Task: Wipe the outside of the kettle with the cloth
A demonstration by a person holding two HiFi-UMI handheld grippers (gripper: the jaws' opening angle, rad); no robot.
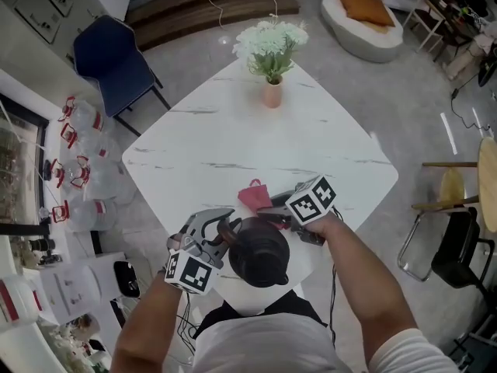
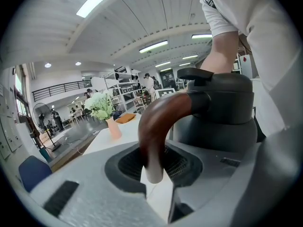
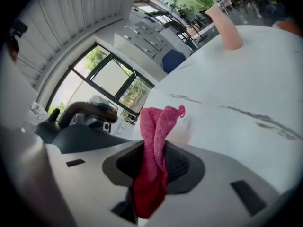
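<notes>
A: Left tongs [image 2: 154, 171] fill the bottom of their own view. What have they got?

B: The kettle's brown handle [image 2: 158, 122]. Both jaws are closed onto it near its free end, and its thickness keeps them part-way apart.

A: And the kettle [image 1: 260, 255] itself?

B: Dark grey and upright, at the near edge of the white counter [image 1: 233, 138], between the two tongs.

A: Right tongs [image 3: 151, 167]?

B: Clamped on the cloth [image 3: 155, 136] — pink-red, bunched into an upright fold between the jaws. Its top sticks up past the tips and its tail hangs below them.

A: Is the cloth on the kettle?

B: No. In the right gripper view the kettle sits off to the left, with a gap between the two. From the head view the cloth is just beyond the kettle, over the counter. Whether it touches the counter I can't tell.

A: Anything else up there?

B: A pink vase [image 1: 272, 93] of white flowers [image 1: 270, 43] near the far corner — well apart from the kettle. A blue chair [image 1: 116, 57] stands off the counter's far left side.
</notes>
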